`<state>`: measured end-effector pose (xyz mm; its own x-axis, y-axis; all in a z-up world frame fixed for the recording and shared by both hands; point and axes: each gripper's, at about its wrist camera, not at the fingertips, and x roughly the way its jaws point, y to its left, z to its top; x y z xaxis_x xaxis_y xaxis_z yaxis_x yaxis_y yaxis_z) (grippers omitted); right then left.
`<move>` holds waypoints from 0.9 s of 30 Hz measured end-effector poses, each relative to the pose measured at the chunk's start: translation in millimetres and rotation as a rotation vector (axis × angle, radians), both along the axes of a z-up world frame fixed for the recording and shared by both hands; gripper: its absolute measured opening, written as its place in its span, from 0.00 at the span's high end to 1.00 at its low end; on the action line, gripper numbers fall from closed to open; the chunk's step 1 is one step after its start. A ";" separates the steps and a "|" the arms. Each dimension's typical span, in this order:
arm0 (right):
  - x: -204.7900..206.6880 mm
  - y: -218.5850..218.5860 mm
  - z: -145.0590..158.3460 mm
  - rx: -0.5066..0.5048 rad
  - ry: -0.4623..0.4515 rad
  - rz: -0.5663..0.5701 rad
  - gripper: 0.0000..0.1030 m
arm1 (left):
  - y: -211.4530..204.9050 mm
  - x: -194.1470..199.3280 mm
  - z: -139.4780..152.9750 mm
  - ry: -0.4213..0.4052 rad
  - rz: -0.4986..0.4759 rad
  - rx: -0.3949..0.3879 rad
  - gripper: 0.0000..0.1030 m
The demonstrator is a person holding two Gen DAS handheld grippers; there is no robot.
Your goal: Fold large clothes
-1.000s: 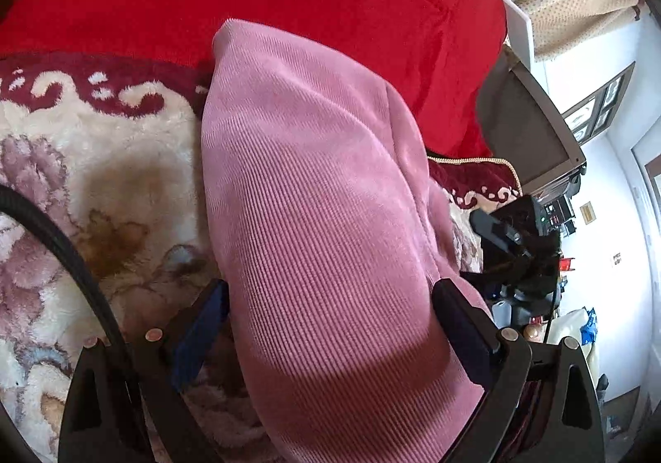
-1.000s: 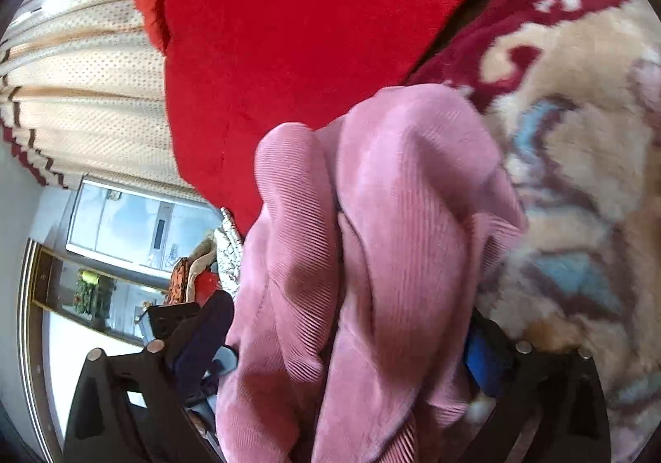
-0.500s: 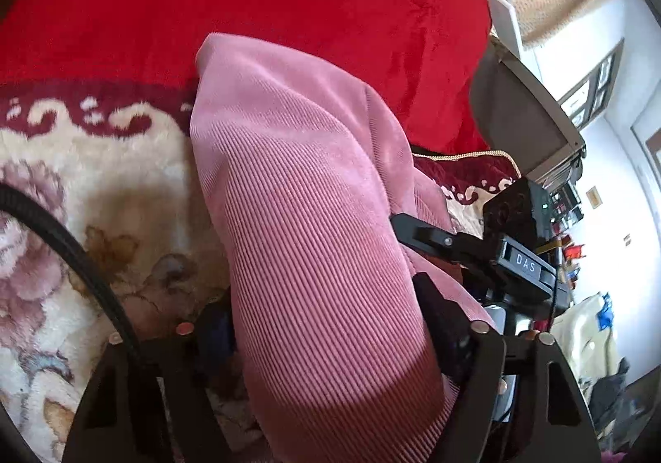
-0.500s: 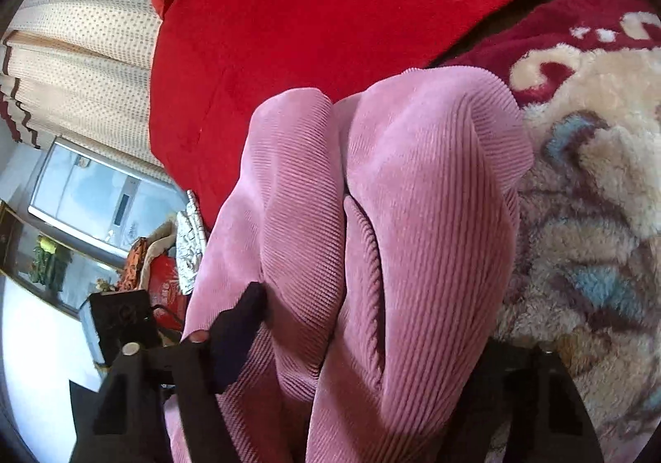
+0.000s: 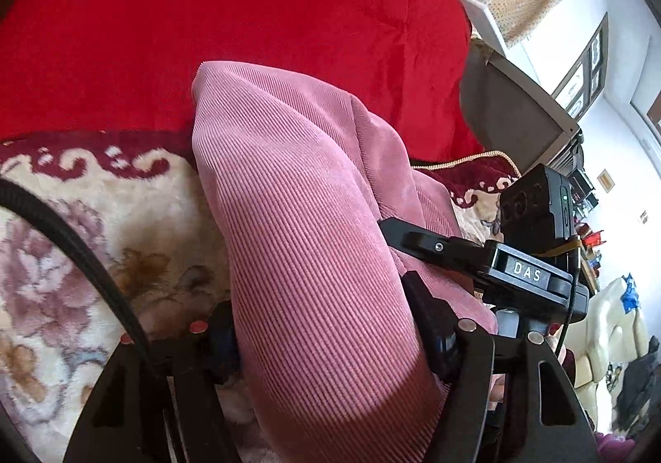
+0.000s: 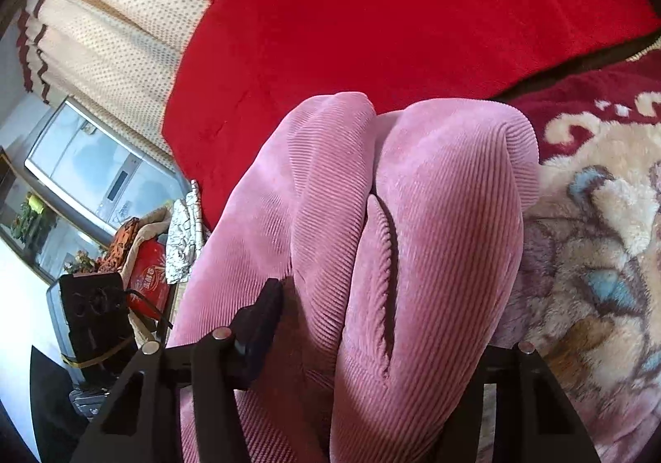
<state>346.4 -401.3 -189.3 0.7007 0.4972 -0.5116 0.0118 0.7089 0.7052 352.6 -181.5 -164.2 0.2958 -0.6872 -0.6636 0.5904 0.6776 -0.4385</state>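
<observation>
A pink corduroy garment (image 5: 305, 240) lies bunched in a thick fold on a floral plush blanket (image 5: 74, 215). My left gripper (image 5: 326, 331) is shut on the fold, its fingers pressed against both sides of the cloth. In the right wrist view the same pink garment (image 6: 413, 240) fills the centre in two rolled folds. My right gripper (image 6: 372, 322) is shut on it; the left finger (image 6: 264, 322) presses into the cloth and the right finger is hidden behind the fabric. The right gripper's body (image 5: 516, 269) shows in the left wrist view, close beside my left one.
A red blanket (image 5: 248, 17) covers the back of the bed behind the garment. The floral plush blanket (image 6: 599, 256) lies to the right. Curtains (image 6: 107, 29), a window and cluttered furniture (image 6: 136, 256) stand beyond the bed edge. A black cable (image 5: 82, 256) crosses the lower left.
Both grippers have closed from open onto the pink garment's fold. The two grippers have come closer together, and the fold now stands taller between the fingers.
</observation>
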 end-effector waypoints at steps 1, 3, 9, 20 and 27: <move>-2.5 1.4 1.3 0.001 -0.011 0.007 0.43 | 4.2 -0.6 1.8 -0.008 0.004 -0.001 0.32; -5.3 6.3 6.5 0.004 -0.031 0.019 0.43 | 14.7 -4.7 8.0 -0.026 0.018 -0.007 0.32; -8.3 33.2 24.8 0.001 -0.084 0.052 0.43 | 47.1 -18.2 23.4 -0.078 0.044 -0.016 0.32; -11.8 65.5 7.6 -0.009 -0.022 0.077 0.43 | 62.3 -21.4 -7.5 0.005 0.061 0.077 0.31; -5.4 59.9 -32.3 0.016 0.077 0.061 0.45 | 57.1 -6.4 -40.7 0.057 0.083 0.162 0.21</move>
